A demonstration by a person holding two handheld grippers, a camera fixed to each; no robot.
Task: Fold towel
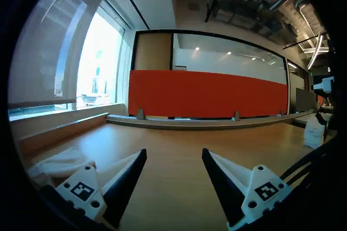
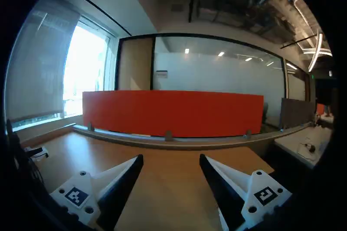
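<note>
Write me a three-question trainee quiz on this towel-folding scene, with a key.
1. Open or shut: how do the left claw and the right claw stand?
2. True or false: the crumpled white cloth towel lies on the light wooden table, off to one side of the left claw.
3. Multiple choice: the long flat partition panel behind the table is A) green, B) orange, C) grey.
Key: 1 both open, holding nothing; 2 true; 3 B.
</note>
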